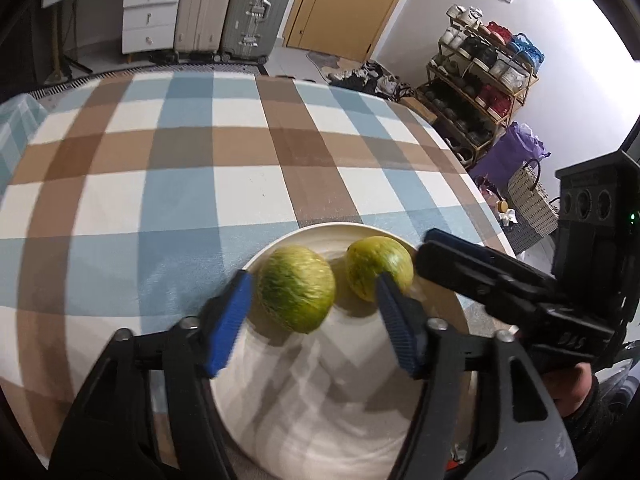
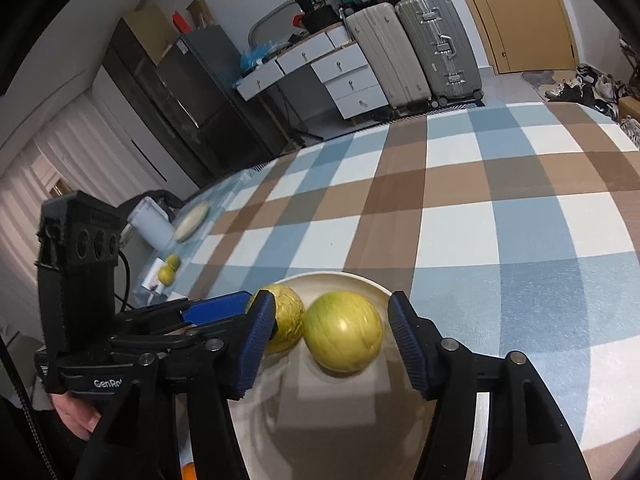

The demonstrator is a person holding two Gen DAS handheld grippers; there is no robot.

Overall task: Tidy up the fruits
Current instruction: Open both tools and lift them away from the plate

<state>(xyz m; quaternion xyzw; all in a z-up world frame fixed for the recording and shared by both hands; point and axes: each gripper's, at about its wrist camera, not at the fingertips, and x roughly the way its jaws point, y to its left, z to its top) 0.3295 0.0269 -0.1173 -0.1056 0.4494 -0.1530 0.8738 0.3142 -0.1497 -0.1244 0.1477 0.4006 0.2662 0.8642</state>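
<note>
Left wrist: both claws released, two green fruits [image 1: 296, 294] on plate [image 1: 320, 420], long axes unclear

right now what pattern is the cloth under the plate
The cloth is a large check of blue, brown and white squares, clearest in the left wrist view.

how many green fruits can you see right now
4. Two lie on the white plate: one between the right tool's fingers, one beside it. Two more, smaller, sit at the table's far-left edge. Others may be hidden.
</note>
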